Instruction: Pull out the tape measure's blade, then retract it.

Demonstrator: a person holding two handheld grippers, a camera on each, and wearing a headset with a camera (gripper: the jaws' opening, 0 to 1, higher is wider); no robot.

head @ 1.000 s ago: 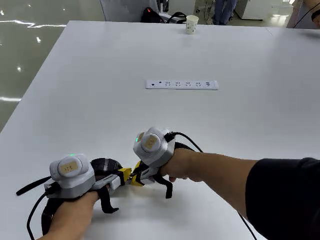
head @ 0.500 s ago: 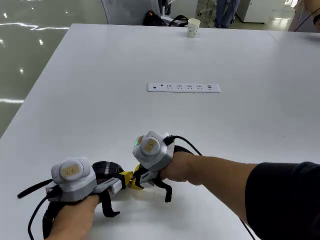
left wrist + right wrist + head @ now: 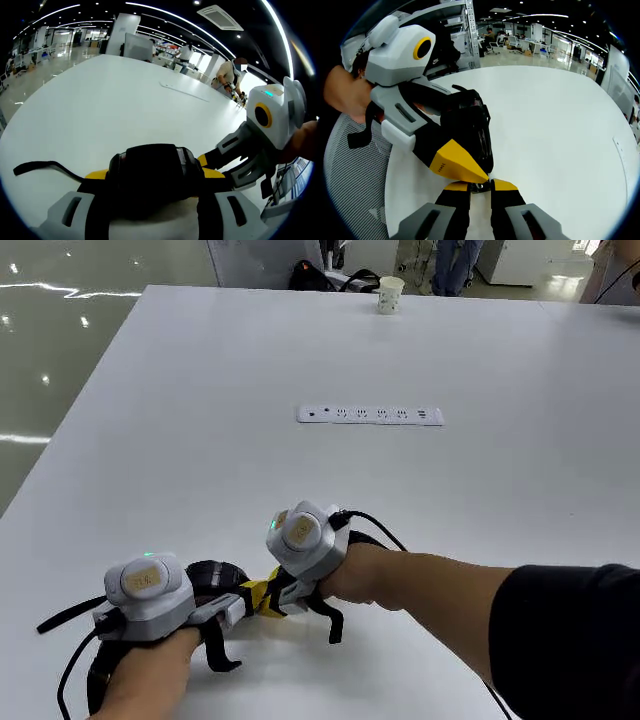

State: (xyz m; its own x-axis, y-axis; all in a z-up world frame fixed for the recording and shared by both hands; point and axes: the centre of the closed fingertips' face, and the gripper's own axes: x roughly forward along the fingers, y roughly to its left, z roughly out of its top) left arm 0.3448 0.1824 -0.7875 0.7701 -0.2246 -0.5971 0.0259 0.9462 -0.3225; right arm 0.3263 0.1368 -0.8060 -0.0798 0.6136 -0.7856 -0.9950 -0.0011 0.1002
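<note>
The black tape measure (image 3: 214,573) lies on the white table (image 3: 450,490) near its front edge. My left gripper (image 3: 236,600) is shut on it, and the black case (image 3: 150,165) sits between that gripper's yellow-tipped jaws. My right gripper (image 3: 264,597) comes in from the right and meets the case tip to tip. In the right gripper view its yellow fingertips (image 3: 457,187) are nearly together on a small metal tab (image 3: 480,188) at the case's mouth. No length of blade shows between the two grippers. The tape measure's black wrist strap (image 3: 42,167) trails off to the left.
A white power strip (image 3: 370,415) lies mid-table beyond the grippers. A paper cup (image 3: 390,293) stands at the far edge. The table's left edge (image 3: 60,455) drops to a glossy floor. A black cable (image 3: 385,532) runs from the right gripper. A person (image 3: 231,75) stands far off.
The head view has shifted slightly. Both grippers stay together at the tape measure, the right one perhaps a touch closer to the left.
</note>
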